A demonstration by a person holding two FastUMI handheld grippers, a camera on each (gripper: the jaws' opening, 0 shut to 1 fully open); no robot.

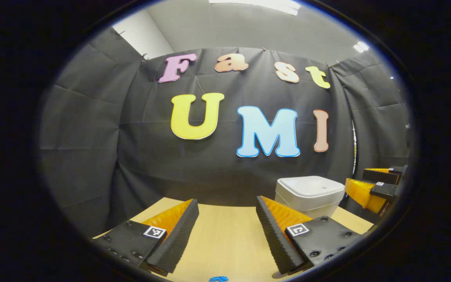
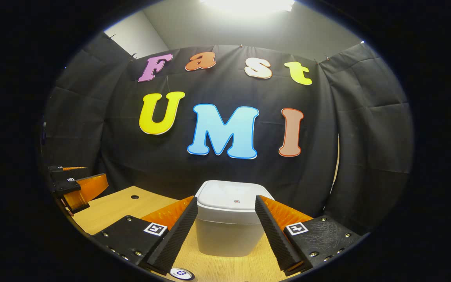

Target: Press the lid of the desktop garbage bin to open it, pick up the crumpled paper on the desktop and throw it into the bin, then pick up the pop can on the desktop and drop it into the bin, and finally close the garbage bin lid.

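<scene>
The right gripper (image 2: 225,217), fingers spread apart, faces the lid-down garbage bin (image 2: 229,231) on the table (image 2: 116,209).

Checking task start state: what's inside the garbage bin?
Cannot tell: the garbage bin has its lid shut, covering the inside. Black cloth wall hangs behind it; wooden table lies under it.

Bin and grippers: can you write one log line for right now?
bin: lid shut | left gripper: open, empty | right gripper: open, facing bin | table: bare between left fingers
</scene>
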